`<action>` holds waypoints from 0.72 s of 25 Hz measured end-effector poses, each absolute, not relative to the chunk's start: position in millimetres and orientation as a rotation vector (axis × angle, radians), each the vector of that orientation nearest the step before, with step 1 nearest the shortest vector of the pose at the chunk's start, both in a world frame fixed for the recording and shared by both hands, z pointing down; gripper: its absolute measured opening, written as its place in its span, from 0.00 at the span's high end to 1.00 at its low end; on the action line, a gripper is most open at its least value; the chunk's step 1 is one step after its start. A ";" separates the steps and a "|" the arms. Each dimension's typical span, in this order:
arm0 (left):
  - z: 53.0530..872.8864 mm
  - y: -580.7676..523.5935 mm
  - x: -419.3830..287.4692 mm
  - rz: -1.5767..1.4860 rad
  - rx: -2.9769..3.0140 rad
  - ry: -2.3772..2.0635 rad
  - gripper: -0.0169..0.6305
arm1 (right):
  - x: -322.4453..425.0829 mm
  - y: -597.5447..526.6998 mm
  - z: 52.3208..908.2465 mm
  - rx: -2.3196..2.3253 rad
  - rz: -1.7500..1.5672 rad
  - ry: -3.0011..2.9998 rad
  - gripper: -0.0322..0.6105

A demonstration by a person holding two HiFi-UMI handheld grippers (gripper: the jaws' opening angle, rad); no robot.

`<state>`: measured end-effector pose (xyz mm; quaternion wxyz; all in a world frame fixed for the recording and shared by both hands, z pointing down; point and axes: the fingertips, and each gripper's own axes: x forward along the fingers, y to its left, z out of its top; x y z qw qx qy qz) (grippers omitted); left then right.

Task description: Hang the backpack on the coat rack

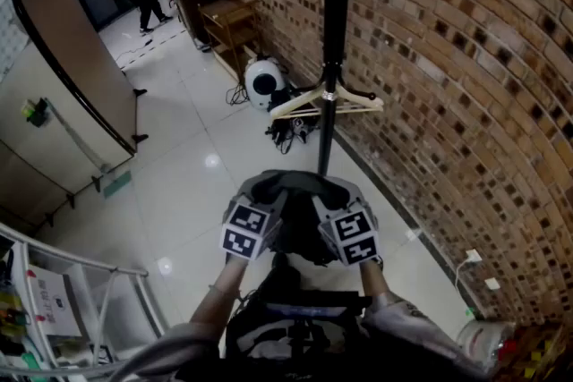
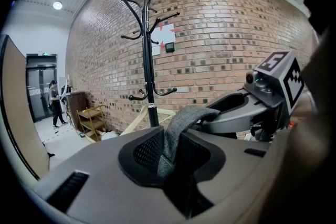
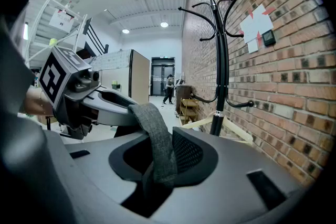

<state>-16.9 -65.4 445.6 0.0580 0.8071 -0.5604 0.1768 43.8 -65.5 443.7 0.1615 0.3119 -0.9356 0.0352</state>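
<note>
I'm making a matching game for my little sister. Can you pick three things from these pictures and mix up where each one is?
Things:
1. coat rack
2. backpack strap
3. hanger

Places:
A. hanging low on the rack's pole
B. pinched in the left claw and the right claw
C. standing by the brick wall

Pairs: 1-C, 2-B, 3-A

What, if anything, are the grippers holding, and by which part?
The backpack, by its grey strap: the left gripper and the right gripper each clamp that strap.
</note>
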 end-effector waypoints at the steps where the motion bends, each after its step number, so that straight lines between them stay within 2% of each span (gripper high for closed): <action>1: 446.0 -69.0 -18.3 0.537 2.448 -1.696 0.85 | 41.9 -69.2 444.2 0.892 0.102 -2.669 0.80; 18: 436.2 -170.8 -79.0 0.502 2.567 -1.566 0.85 | -20.7 -164.0 438.8 1.049 0.105 -2.592 0.80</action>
